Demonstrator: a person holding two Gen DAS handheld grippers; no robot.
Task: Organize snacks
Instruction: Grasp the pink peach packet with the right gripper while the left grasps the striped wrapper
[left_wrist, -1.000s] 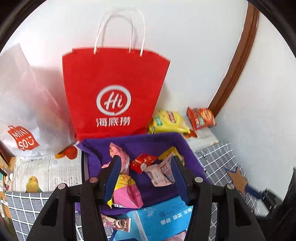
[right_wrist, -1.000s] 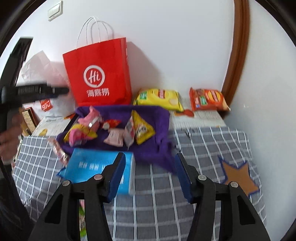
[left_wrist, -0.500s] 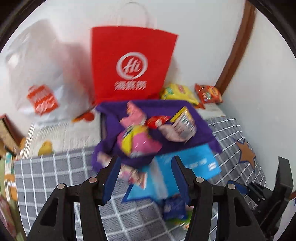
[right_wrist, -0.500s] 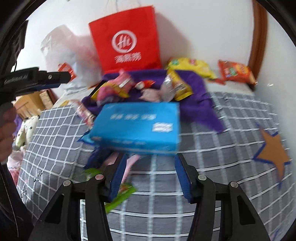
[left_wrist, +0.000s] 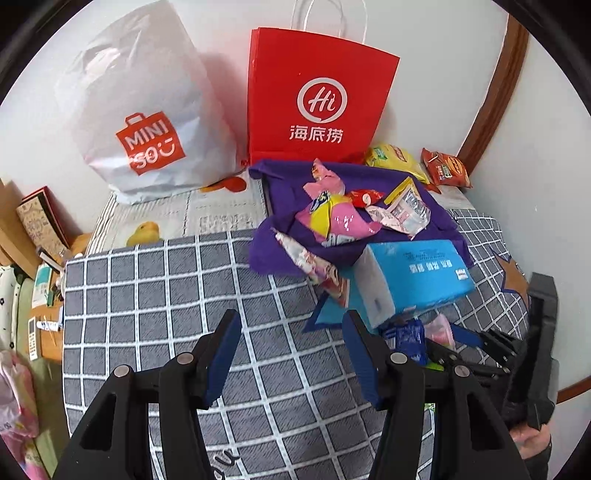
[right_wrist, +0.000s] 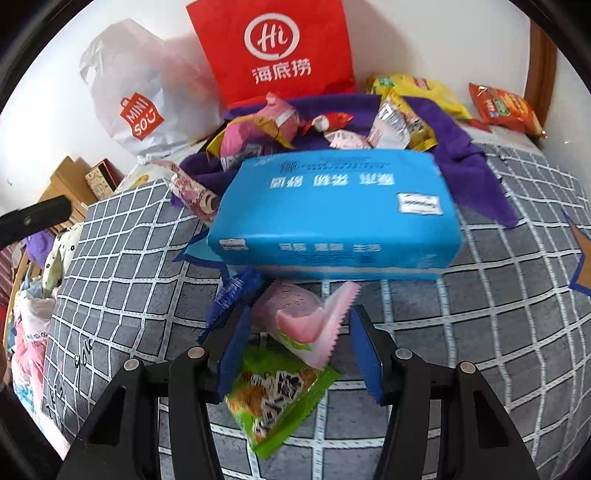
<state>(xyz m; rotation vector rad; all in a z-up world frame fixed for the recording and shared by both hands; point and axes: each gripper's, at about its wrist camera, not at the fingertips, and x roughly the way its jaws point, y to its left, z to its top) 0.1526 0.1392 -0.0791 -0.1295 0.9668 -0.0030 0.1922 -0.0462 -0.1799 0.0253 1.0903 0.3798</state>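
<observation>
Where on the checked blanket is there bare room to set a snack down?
Bare checked blanket spreads ahead of the left tongs, left of the blue tissue pack. Another patch lies right of the pack, by the star patch. The purple cloth is crowded.

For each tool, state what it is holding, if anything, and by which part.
Nothing is held. The left tool is open over bare checked cloth; the right tool is open above a pink packet, not gripping it.
</observation>
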